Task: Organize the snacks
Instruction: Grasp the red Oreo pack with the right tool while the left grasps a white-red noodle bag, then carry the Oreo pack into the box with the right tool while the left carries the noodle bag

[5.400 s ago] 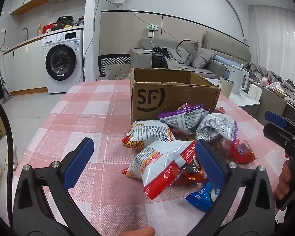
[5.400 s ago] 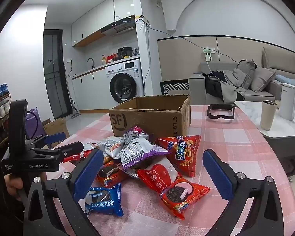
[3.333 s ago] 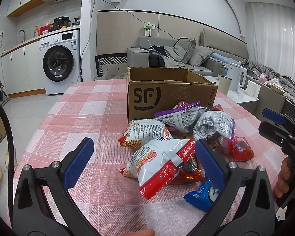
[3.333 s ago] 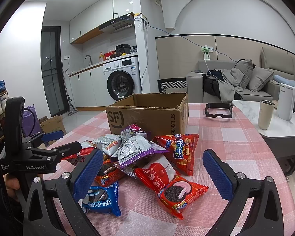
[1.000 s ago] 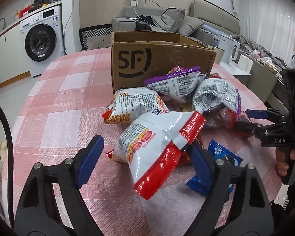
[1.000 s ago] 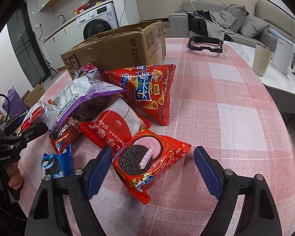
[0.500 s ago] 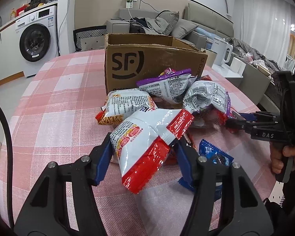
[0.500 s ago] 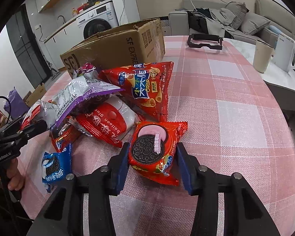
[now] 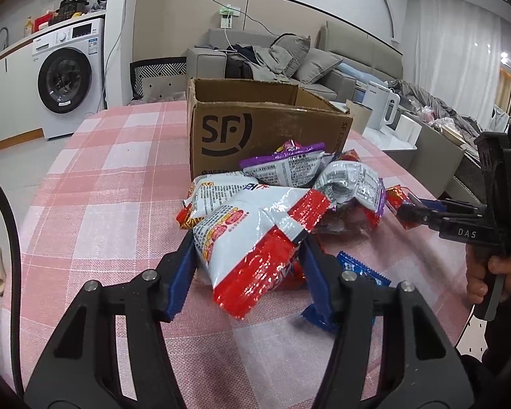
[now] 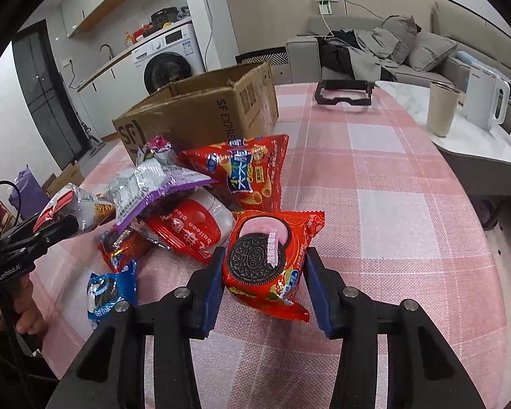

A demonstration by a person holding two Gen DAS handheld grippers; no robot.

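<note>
Blue packet (image 9: 359,274) half behind tongs (image 9: 248,255)

Left wrist view: low over the pink checked tablecloth (image 9: 112,184), close behind the snack pile (image 9: 289,184), angled downward, facing the printed side of the cardboard box (image 9: 255,129) with the sofa (image 9: 289,61) beyond.

Right wrist view: from the pile's (image 10: 187,197) other flank, equally near, tilted down, facing the box (image 10: 201,109) corner and the washing machine (image 10: 167,64).

Shared: pile, box, cloth, sofa, washer. Each view catches the opposite gripper at its edge.
</note>
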